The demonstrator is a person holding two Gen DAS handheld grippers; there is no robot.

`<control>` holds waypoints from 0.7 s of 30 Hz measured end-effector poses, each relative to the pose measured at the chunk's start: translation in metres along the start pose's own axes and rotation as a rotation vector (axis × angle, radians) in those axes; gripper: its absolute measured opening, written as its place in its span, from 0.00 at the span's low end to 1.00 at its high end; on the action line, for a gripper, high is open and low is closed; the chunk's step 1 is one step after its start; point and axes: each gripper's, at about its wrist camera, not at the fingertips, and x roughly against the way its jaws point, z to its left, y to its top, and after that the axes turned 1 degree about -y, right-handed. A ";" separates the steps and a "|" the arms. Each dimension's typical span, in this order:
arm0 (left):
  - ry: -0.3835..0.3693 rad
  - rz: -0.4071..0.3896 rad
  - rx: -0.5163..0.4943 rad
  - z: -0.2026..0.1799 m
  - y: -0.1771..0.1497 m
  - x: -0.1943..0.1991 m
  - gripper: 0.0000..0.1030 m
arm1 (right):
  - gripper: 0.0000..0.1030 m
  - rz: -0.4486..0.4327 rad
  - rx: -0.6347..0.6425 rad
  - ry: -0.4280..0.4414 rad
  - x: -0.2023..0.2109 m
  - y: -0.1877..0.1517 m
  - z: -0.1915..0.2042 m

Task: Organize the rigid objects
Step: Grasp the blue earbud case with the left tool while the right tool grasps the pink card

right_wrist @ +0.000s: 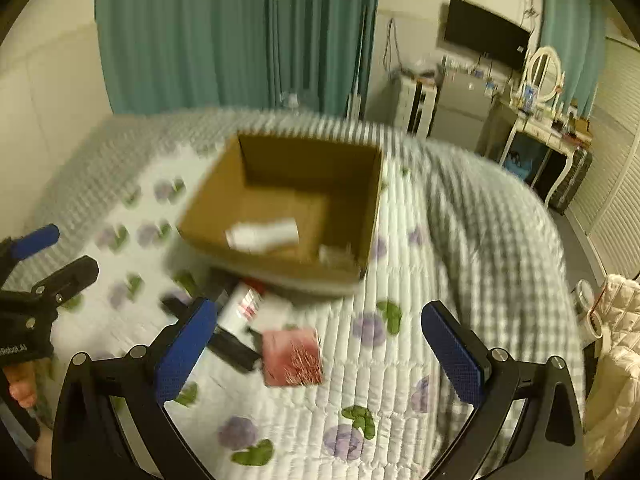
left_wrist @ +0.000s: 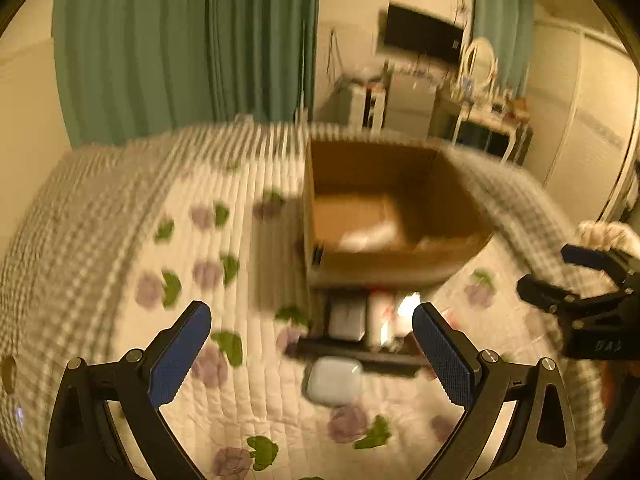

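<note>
An open cardboard box (left_wrist: pixel 316 208) (right_wrist: pixel 372 204) stands on the flowered quilt, with a white bottle (right_wrist: pixel 264 234) and another pale item lying inside. In front of it lie a black tray (left_wrist: pixel 360 354) holding pale items, a white rounded case (left_wrist: pixel 334 380), a white-and-red tube (right_wrist: pixel 244 306) and a pink-red packet (right_wrist: pixel 292 356). My left gripper (left_wrist: pixel 312 354) hovers open above the white case with nothing between its fingers. My right gripper (right_wrist: pixel 320 354) hangs open over the pink-red packet, not touching it. Each gripper shows at the edge of the other's view.
The quilt (right_wrist: pixel 400 380) covers a bed with a grey checked blanket (right_wrist: pixel 480 216) to the right. Green curtains (left_wrist: pixel 180 40), a wall screen (right_wrist: pixel 486 34), and a dresser with a mirror (right_wrist: pixel 540 70) stand beyond. A padded pale garment (right_wrist: pixel 616 360) lies at the right.
</note>
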 end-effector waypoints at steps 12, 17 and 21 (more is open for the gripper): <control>0.010 0.280 -0.093 -0.014 -0.062 -0.096 0.89 | 1.00 0.207 0.069 0.019 -0.115 -0.056 -0.001; -0.019 0.289 -0.136 -0.022 -0.064 -0.097 0.56 | 1.00 0.225 0.111 0.026 -0.121 -0.068 0.001; -0.032 0.276 -0.155 -0.028 -0.067 -0.088 0.49 | 1.00 0.240 0.135 0.030 -0.126 -0.076 0.008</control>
